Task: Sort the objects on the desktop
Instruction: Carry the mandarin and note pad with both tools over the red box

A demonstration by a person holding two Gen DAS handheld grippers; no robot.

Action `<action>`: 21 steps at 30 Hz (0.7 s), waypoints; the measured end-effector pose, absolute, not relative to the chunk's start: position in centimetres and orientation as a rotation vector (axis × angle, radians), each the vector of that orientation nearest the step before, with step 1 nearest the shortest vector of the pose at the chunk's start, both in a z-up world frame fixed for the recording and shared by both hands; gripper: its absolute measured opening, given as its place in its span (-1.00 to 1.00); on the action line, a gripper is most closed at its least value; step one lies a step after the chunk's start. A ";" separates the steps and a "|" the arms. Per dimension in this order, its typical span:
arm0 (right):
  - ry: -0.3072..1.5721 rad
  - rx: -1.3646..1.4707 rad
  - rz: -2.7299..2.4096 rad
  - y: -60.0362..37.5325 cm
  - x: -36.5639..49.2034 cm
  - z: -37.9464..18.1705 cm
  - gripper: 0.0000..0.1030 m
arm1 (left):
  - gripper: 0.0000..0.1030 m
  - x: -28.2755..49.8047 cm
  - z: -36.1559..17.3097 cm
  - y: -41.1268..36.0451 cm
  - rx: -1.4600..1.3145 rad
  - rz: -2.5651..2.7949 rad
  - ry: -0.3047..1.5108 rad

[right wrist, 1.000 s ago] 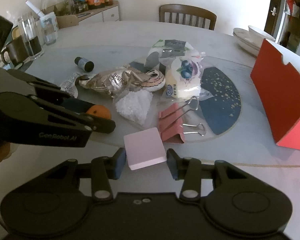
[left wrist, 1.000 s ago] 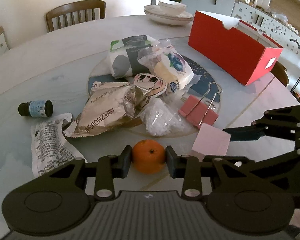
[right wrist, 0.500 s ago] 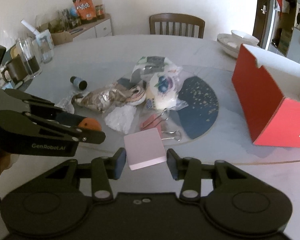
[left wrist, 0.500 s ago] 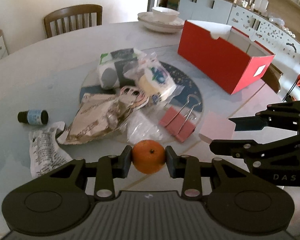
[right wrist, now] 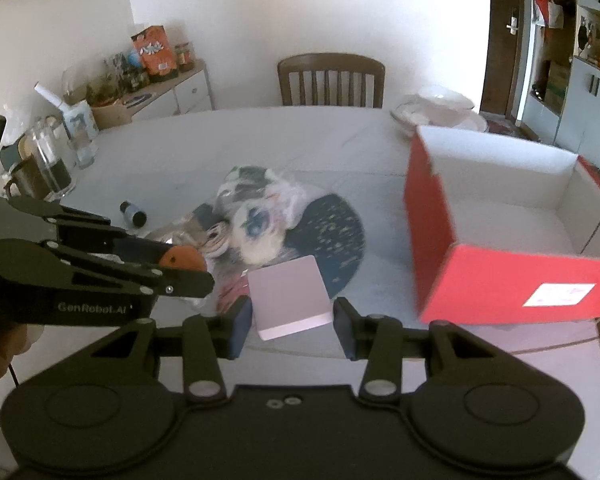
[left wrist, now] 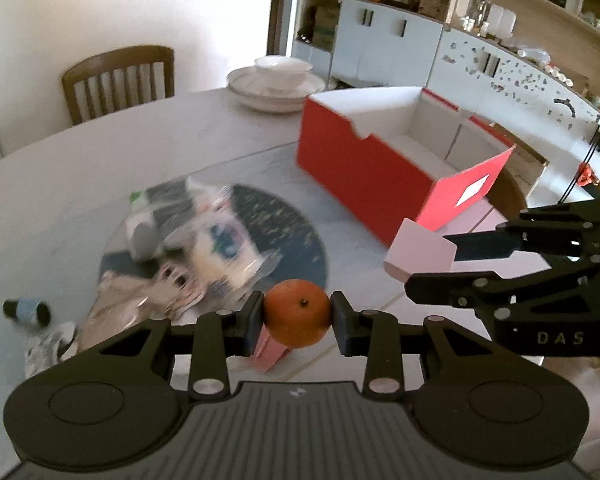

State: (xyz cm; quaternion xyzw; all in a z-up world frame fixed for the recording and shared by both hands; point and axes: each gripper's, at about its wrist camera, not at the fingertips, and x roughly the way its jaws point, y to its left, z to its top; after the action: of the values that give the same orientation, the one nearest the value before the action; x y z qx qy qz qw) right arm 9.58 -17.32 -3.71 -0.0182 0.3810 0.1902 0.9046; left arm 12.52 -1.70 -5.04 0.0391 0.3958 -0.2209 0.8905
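Orange fruit [left wrist: 297, 313] sat clamped in our left gripper [left wrist: 296, 316] and the pink block [right wrist: 287, 295] in our right gripper [right wrist: 292, 322], both held above the table [right wrist: 308, 140] near the open red box [right wrist: 496, 240], presumably for dropping inside.

Both tools clamped, side by side

The left tool [left wrist: 298, 317] and right tool [right wrist: 293, 321] are each closed on a load and angled downward.

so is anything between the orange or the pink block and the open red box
Nothing visible. The orange and pink block are both held clear of the table, and the red box stands open with bare table before it.
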 end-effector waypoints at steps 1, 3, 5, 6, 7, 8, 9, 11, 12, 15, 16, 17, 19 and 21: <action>0.782 -0.037 0.391 -17.9 9.7 -3.4 -0.16 | -0.33 12.7 -4.8 -2.3 0.081 -0.461 0.818; 0.773 -0.030 0.388 -19.2 10.1 -2.9 -0.16 | -0.33 12.9 -4.3 -3.4 0.082 -0.465 0.809; 0.763 -0.026 0.382 -20.4 10.5 -2.3 -0.16 | -0.33 13.2 -3.7 -4.6 0.084 -0.469 0.801; 0.758 -0.023 0.379 -21.1 10.7 -2.0 -0.16 | -0.33 13.3 -3.4 -5.2 0.084 -0.472 0.797; 0.753 -0.020 0.377 -21.7 10.8 -1.8 -0.16 | -0.33 13.4 -3.1 -5.8 0.085 -0.475 0.793; 0.748 -0.018 0.374 -22.4 11.1 -1.6 -0.16 | -0.33 13.5 -2.9 -6.3 0.087 -0.478 0.790; 0.741 -0.014 0.372 -23.1 11.3 -1.4 -0.16 | -0.33 13.7 -2.7 -6.9 0.088 -0.481 0.787; 0.730 -0.013 0.369 -24.4 11.7 -1.0 -0.16 | -0.33 14.2 -2.3 -7.8 0.085 -0.486 0.783; 0.723 -0.014 0.366 -25.1 11.9 -0.8 -0.16 | -0.33 14.4 -2.1 -8.3 0.084 -0.488 0.780; 0.705 -0.019 0.357 -27.0 12.8 -0.3 -0.16 | -0.33 15.3 -1.3 -9.7 0.093 -0.488 0.763; 0.701 -0.022 0.353 -27.6 13.1 -0.2 -0.16 | -0.33 15.6 -1.0 -10.1 0.097 -0.488 0.754; 0.696 -0.023 0.348 -28.3 13.4 0.0 -0.16 | -0.33 15.9 -0.8 -10.4 0.097 -0.488 0.748; 0.691 -0.026 0.338 -29.6 14.1 0.2 -0.16 | -0.33 16.7 -0.3 -11.2 0.092 -0.490 0.734; 0.687 -0.030 0.325 -31.0 14.9 0.2 -0.16 | -0.33 17.5 0.1 -12.0 0.089 -0.492 0.728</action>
State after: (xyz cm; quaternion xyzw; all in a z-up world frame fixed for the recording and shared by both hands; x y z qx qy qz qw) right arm 14.91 -30.97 0.19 -0.0148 0.3353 0.1586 0.9285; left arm 17.53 -12.00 0.12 0.0429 0.3523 -0.2381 0.9041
